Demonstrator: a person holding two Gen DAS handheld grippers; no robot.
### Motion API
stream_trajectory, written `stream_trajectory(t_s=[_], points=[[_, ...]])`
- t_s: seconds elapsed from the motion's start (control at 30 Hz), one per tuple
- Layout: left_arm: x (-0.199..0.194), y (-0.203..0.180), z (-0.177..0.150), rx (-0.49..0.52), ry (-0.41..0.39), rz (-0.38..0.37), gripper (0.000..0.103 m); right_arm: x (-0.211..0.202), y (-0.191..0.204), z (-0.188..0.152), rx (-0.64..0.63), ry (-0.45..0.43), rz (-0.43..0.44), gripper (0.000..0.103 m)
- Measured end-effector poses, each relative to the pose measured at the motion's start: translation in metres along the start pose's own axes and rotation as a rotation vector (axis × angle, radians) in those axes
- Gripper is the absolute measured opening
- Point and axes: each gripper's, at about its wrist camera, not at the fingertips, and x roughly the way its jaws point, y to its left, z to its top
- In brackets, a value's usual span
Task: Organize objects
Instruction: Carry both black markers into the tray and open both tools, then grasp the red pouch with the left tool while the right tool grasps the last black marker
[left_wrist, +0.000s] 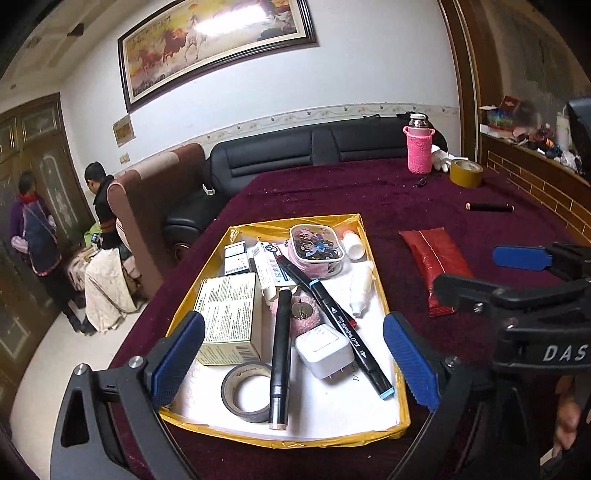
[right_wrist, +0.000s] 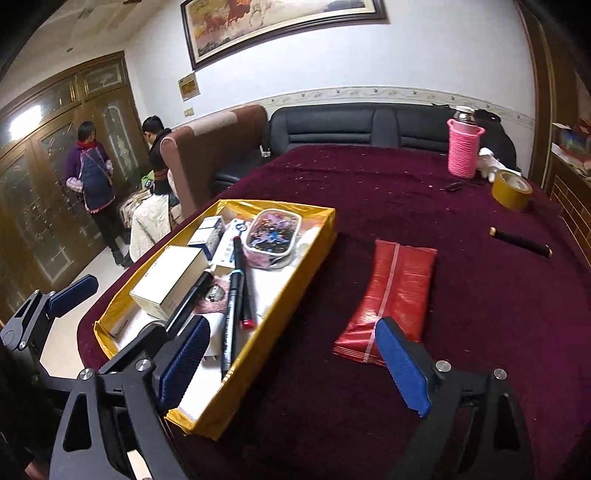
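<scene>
Both sets of jaws gape wide, nothing between them. Left gripper (left_wrist: 293, 356) hovers over the shallow yellow-rimmed cardboard tray (left_wrist: 391, 295) holding black markers (left_wrist: 347, 317), grey tape roll (left_wrist: 246, 391), white charger (left_wrist: 322, 349), boxes. Right gripper (right_wrist: 293, 365) hangs above the maroon velvet tabletop (right_wrist: 480, 314); red plastic packet (right_wrist: 399, 288) lies just beside the tray, outside it.

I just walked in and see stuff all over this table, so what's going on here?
Someone is tidying small things into a yellow tray on the red tablecloth. Both claws, left and right, are open and empty. A red packet, black tube and tape roll lie outside the tray.
</scene>
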Motion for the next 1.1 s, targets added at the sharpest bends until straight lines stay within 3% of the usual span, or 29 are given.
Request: stream_trajectory(t_s=[0.73,0.97,1.1], points=[[0.008,-0.061,0.01,0.169,0.034,0.019,0.097,-0.022,-0.084,-0.016,0.167,-0.015,-0.048,0.095],[0.014,-0.076,0.02,0.193,0.035,-0.005,0.097,-0.022,-0.113,-0.014,0.218,-0.017,-0.074,0.095],[0.015,-0.078,0.03,0.165,0.025,-0.076,0.097,-0.025,-0.134,-0.007,0.232,-0.035,-0.122,0.095]])
